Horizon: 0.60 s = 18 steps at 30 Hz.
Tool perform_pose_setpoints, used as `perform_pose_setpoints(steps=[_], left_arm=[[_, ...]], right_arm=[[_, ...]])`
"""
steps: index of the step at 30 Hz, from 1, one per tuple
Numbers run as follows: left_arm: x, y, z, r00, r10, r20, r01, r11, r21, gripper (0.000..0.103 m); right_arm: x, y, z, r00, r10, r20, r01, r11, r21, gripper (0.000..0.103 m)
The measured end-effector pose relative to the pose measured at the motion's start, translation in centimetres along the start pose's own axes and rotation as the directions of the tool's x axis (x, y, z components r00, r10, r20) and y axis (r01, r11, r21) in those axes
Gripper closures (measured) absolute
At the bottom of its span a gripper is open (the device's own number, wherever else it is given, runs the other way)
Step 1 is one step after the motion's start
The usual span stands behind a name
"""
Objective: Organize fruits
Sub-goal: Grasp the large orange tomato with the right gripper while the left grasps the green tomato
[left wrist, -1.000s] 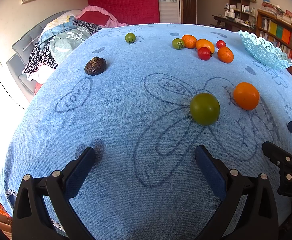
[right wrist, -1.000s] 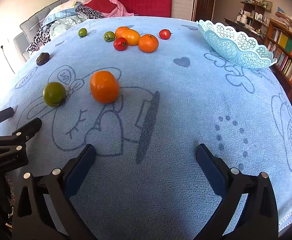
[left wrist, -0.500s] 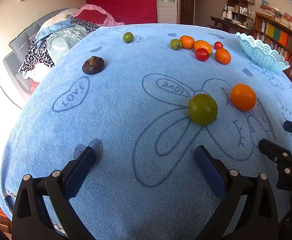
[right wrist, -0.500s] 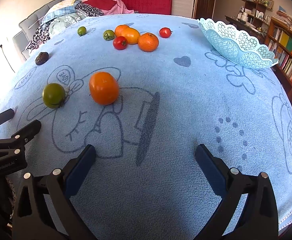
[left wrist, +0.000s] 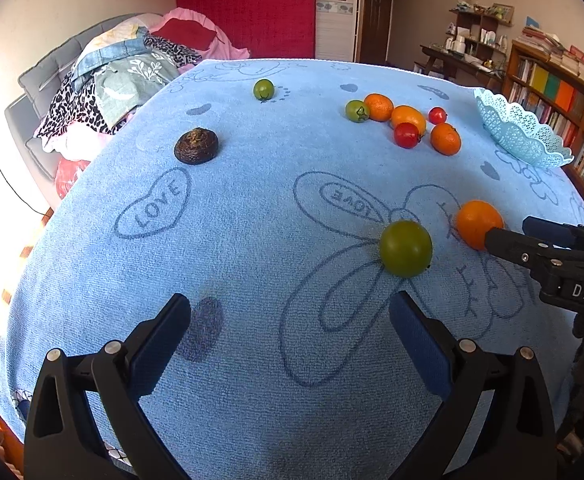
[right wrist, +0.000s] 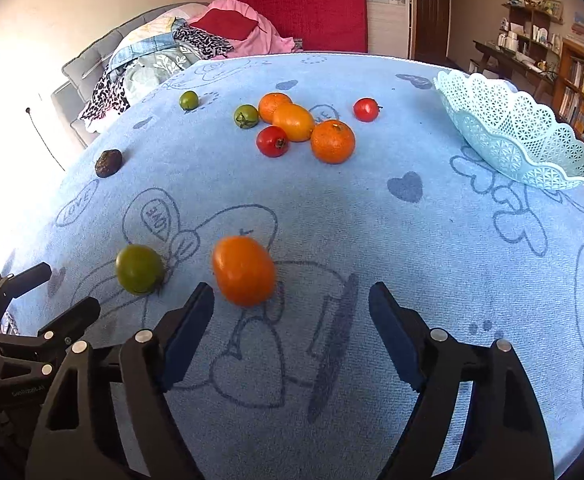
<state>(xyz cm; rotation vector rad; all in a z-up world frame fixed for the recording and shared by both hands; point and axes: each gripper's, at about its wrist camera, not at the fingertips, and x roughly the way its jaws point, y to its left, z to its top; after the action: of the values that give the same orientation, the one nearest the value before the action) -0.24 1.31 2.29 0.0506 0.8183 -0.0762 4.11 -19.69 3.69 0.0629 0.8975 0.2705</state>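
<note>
Reaching the right claw (right wrist: pixel 291 306) toward the orange fruit (right wrist: pixel 244 270), jaws apart, just been closing, nothing between yet. Needing to slide around it, then squeeze. Keeping the left claw (left wrist: pixel 290 320) apart, empty.

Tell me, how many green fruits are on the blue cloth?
3. A big green one sits near the front beside an orange fruit. A small one sits at the left of the far cluster. Another small one sits alone, farther left. None looks hidden.

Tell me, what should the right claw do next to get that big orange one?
Probably ease forward: the right gripper, its jaws open but just narrowing with nothing between them, sits short of the orange fruit, which lies on the blue cloth.
</note>
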Motion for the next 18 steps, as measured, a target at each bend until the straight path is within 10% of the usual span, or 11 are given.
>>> perform_pose_setpoints(steps=[7, 18], left_arm=[[-0.3, -0.8, 0.9, 0.999, 0.018, 0.032, -0.019, 0.999, 0.041, 0.005], [0.3, -1.7, 1.7, 1.0, -0.001, 0.022, 0.0, 0.998, 0.064, 0.005]], right_arm=[[-0.1, 1.8, 0.7, 0.999, 0.039, -0.005, -0.04, 0.998, -0.057, 0.027], [1.9, 0.8, 0.8, 0.997, 0.061, -0.04, -0.061, 0.998, -0.007, 0.067]])
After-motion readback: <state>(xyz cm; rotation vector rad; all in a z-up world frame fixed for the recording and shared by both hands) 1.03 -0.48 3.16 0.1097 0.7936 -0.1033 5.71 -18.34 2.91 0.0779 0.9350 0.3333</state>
